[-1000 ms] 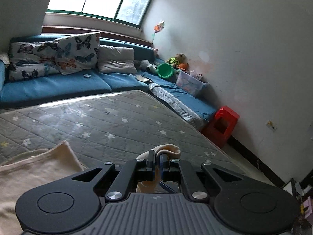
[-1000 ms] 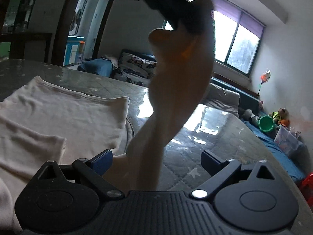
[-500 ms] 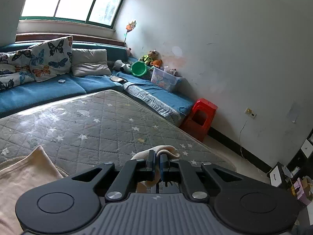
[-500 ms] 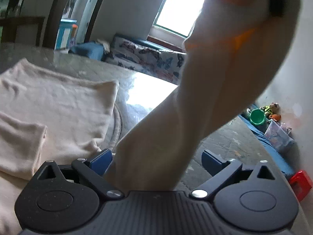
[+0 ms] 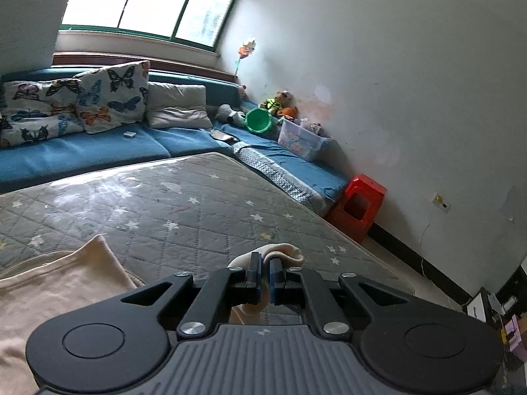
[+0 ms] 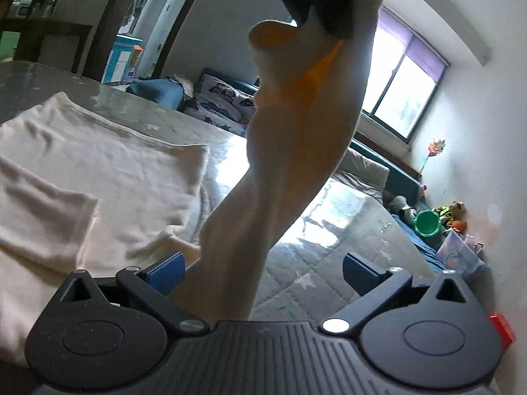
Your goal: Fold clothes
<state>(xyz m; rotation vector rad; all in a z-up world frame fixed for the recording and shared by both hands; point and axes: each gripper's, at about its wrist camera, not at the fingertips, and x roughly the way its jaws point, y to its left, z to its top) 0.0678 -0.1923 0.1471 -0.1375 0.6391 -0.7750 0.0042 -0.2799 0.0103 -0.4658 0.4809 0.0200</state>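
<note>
A cream garment (image 6: 98, 171) lies spread on the grey star-quilted mattress (image 5: 181, 204), with one part folded over. My left gripper (image 5: 263, 276) is shut on the garment's sleeve end (image 5: 283, 253), which bulges above its fingertips. In the right wrist view the left gripper (image 6: 316, 16) shows dark at the top, holding that sleeve (image 6: 290, 164) up in the air. The sleeve hangs down between the jaws of my right gripper (image 6: 263, 271). Those jaws stand wide open, and their blue pads (image 6: 166, 271) do not squeeze the cloth.
A blue corner sofa (image 5: 98, 151) with butterfly cushions (image 5: 112, 95) runs behind the mattress under the window. A green bucket (image 5: 258, 120), a clear plastic box (image 5: 301, 138) and a red stool (image 5: 359, 204) stand along the white wall. The mattress edge drops off at the right.
Both views swung sideways and came back. The hanging sleeve leaned right, then straightened. The left gripper stayed shut on the sleeve and the right stayed open.
</note>
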